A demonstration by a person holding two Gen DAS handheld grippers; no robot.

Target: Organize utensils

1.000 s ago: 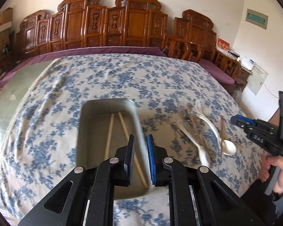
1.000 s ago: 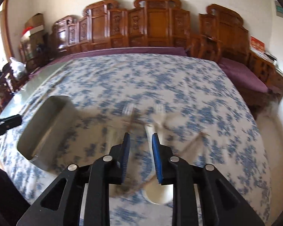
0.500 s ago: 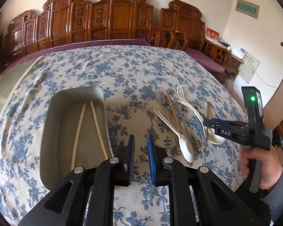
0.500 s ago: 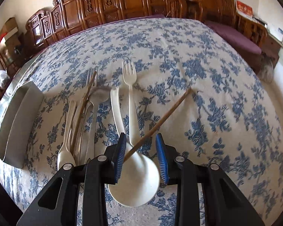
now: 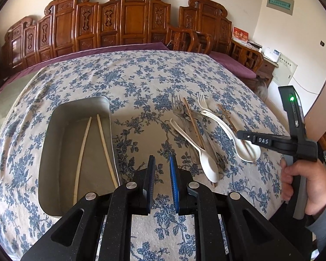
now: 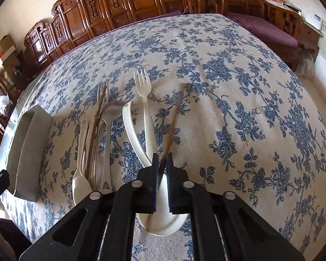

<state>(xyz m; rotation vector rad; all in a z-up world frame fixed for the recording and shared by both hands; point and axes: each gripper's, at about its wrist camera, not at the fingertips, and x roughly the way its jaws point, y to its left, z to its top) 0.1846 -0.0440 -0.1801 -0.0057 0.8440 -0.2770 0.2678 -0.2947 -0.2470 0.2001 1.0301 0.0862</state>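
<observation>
- The brown chopstick sits clamped in the right gripper; the jaws have just closed on it, and its far end points toward twelve o'clock over the flowered tablecloth.
- Under that gripper lies a big white spoon, its bowl toward six o'clock, with a white fork just beside its handle.
- At about nine o'clock from the chopstick lies a heap of cutlery: a small white spoon, metal pieces and another brown chopstick, touching and overlapping.
- Further toward nine o'clock stands a metal tray with two pale chopsticks inside, leaning toward each other at their far ends.
- The left gripper hovers just beside the tray's right wall, jaws a narrow gap apart and holding nothing.
- A hand grips the right gripper's handle at three o'clock in the left view.
- Carved wooden chairs line the far wall at twelve o'clock.
</observation>
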